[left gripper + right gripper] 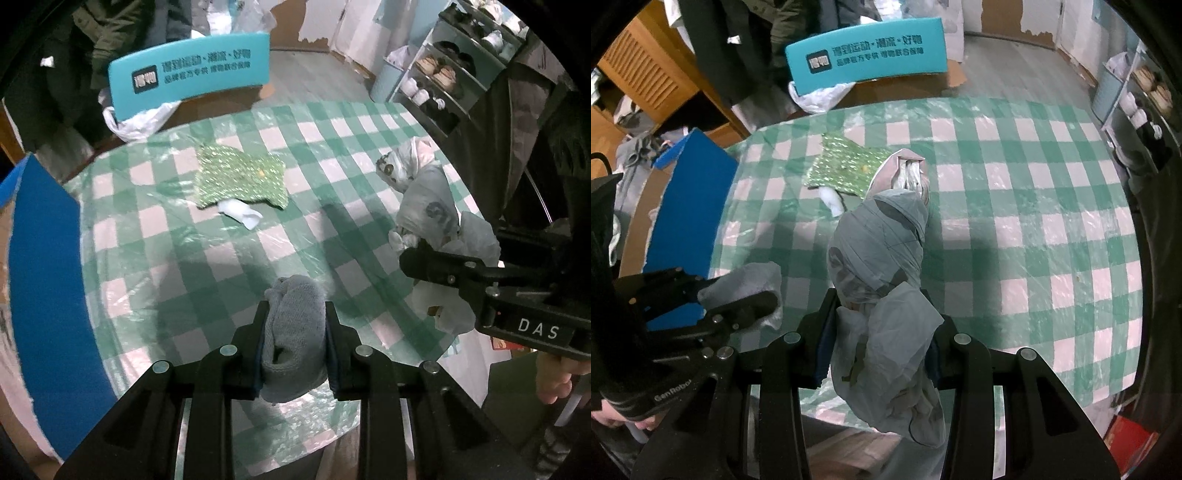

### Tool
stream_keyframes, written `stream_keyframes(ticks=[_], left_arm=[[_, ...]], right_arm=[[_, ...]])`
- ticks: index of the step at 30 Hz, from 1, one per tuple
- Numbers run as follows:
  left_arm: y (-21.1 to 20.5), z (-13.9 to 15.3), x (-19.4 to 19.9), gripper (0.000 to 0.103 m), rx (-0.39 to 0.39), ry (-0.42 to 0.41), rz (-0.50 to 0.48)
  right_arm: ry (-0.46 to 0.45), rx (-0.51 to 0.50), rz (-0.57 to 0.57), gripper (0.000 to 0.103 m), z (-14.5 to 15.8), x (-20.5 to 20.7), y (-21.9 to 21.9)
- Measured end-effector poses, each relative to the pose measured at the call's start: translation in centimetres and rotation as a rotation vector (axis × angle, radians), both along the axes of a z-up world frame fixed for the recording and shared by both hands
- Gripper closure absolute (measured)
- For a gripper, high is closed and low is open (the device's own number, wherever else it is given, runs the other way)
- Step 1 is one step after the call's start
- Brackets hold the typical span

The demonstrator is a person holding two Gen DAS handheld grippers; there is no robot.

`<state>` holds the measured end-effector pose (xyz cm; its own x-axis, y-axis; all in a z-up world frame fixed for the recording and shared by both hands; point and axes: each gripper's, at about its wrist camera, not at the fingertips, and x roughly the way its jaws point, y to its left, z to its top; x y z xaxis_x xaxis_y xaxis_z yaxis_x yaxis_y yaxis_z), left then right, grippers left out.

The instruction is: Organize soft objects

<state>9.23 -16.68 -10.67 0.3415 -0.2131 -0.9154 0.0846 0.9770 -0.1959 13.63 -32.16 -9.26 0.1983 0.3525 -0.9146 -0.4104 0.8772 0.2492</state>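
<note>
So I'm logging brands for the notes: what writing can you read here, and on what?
"DAS": on the right gripper.
"GenRobot", last letters cut off: on the left gripper.
Chinese characters on the teal chair back: too blurred to read.

tablecloth (351,122): green-white check | cloth (240,175) near far edge: green sequinned | rolled towel (295,332): grey | plastic bag (886,258): pale grey | box (188,77): teal

**Layout over the surface**

The left gripper (295,314), a rolled sock (295,332) between its fingers, is left of the right gripper (879,314), which holds a bundle of bags (882,258). Beyond them a cloth (242,175) lies on the surface (369,147), partly over a wad of tissue (240,212); a chair back (188,74) stands behind.
</note>
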Motion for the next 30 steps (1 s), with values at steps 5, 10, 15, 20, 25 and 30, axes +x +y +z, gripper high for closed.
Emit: stream_keyframes(ticks=[5,10,15,20,25,30], left_arm=[[0.9,1.2,-0.3,0.077,-0.001,-0.020,0.019],[1.6,2.7,-1.0,0.077,0.012,-0.057,0.024],[2.6,3.7,-1.5,0.077,0.021,-0.080,0.036],[3.5,4.6,-2.0,0.077,0.033,-0.103,0.051],[4.5,5.3,-2.5,0.077,0.037,-0.119,0.069],[5.6,5.7,-2.9,0.077,0.032,-0.125,0.089]], right_arm=[[-0.020,0.014,0.014,0.064,1.2,-0.4,0.5],[-0.042,0.034,0.033,0.064,2.4,-0.7,1.4],[-0.058,0.050,0.057,0.064,3.4,-1.0,2.6],[-0.070,0.065,0.082,0.064,4.4,-1.4,3.8],[-0.077,0.076,0.102,0.064,5.1,-1.5,4.9],[-0.080,0.082,0.120,0.064,5.7,-1.6,6.1]])
